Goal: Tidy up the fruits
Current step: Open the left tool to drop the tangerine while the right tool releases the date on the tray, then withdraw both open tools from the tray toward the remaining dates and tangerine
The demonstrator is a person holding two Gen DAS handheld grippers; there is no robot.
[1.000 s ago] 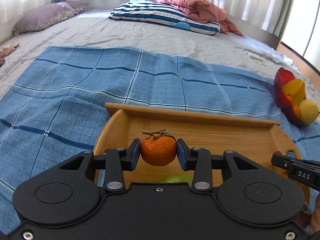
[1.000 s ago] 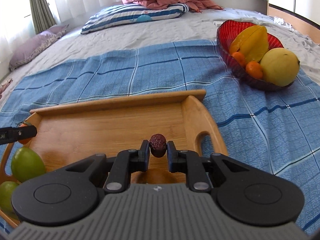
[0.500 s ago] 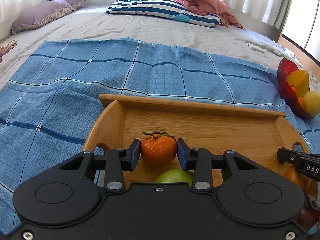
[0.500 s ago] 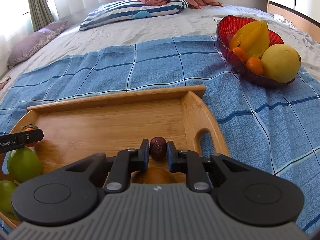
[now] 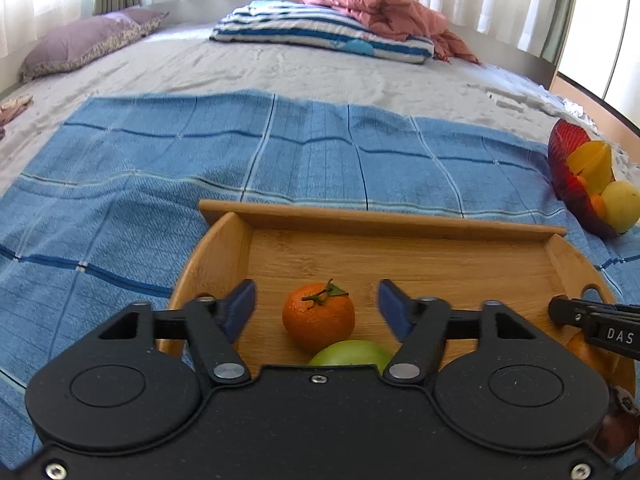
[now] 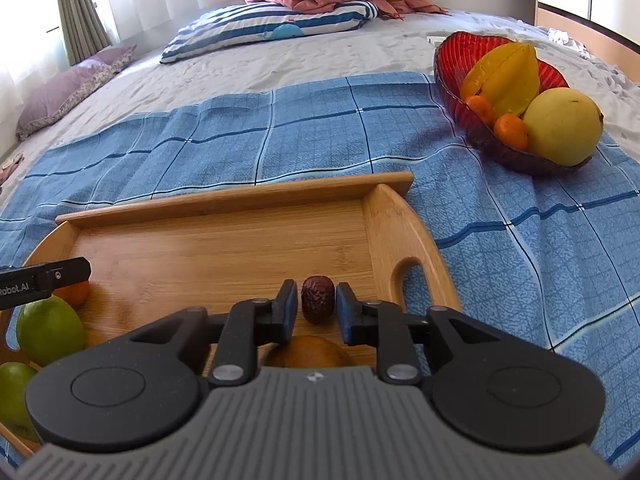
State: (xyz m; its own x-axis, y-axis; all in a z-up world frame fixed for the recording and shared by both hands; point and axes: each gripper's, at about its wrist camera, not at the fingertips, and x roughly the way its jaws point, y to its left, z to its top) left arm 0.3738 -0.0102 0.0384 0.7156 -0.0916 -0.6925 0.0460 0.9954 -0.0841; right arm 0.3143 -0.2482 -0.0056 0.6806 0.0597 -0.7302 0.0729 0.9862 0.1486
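A wooden tray (image 5: 400, 256) lies on a blue checked cloth (image 5: 160, 184). A tangerine (image 5: 318, 316) with a stem sits on the tray's left end beside a green fruit (image 5: 352, 354). My left gripper (image 5: 318, 310) is open, its fingers apart on either side of the tangerine. In the right wrist view my right gripper (image 6: 317, 308) has opened slightly around a dark red date (image 6: 317, 299) that rests on the tray (image 6: 224, 248) near its right handle; small gaps show on both sides. A brown fruit (image 6: 308, 356) lies just under the right gripper.
A red glass bowl (image 6: 472, 128) with a starfruit, a yellow round fruit and small oranges stands on the cloth right of the tray. Two green fruits (image 6: 50, 330) lie at the tray's left end. Pillows and a pink blanket lie at the far end of the bed.
My left gripper has opened and let go of the tangerine, which now rests on the tray. My right gripper has lowered and loosened around the date on the tray.
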